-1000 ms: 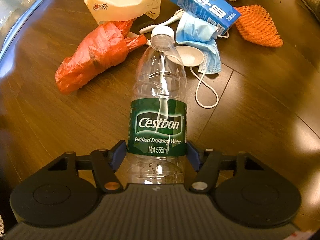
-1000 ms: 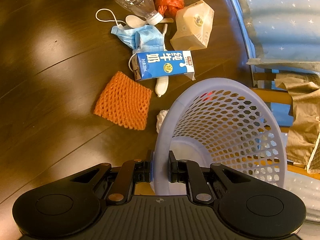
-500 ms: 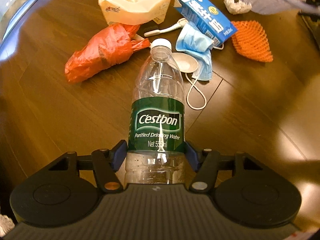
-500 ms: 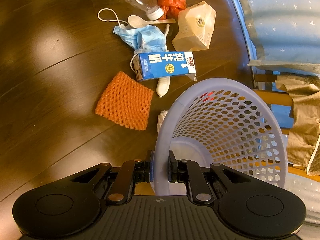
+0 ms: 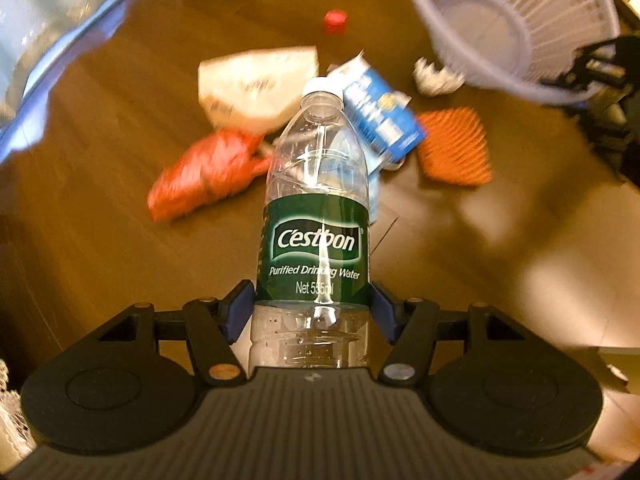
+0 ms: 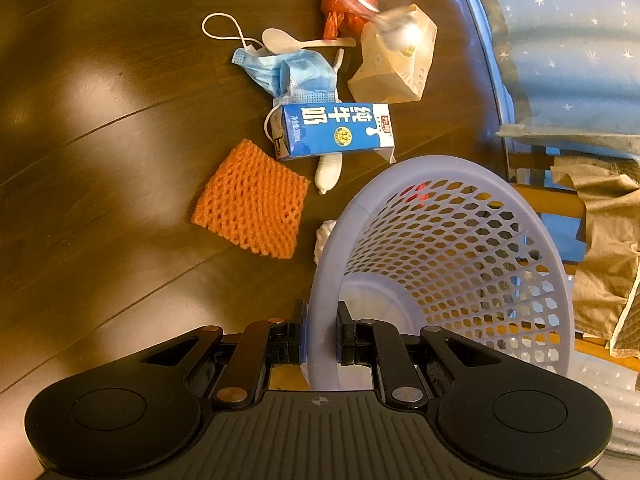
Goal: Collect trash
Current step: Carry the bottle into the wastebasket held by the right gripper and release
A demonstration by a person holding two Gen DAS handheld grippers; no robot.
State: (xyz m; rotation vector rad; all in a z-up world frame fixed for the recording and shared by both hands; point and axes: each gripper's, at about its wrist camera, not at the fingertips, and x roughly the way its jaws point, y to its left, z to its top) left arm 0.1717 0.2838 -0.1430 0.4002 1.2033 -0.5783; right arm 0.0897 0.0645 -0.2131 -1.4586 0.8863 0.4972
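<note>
The lavender basket (image 6: 440, 264) looks empty (mesh walls, pale base), its rim pinched by the right hand-held gripper (image 6: 320, 332). The left hand-held gripper (image 5: 312, 312) clamps the clear bottle (image 5: 316, 216), raised over the littered floor (image 6: 100, 140).

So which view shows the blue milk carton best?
The right wrist view: the milk carton lies sharp and unobstructed on the floor, print legible. In the left wrist view it is motion-blurred and partly hidden behind the water bottle.
</note>
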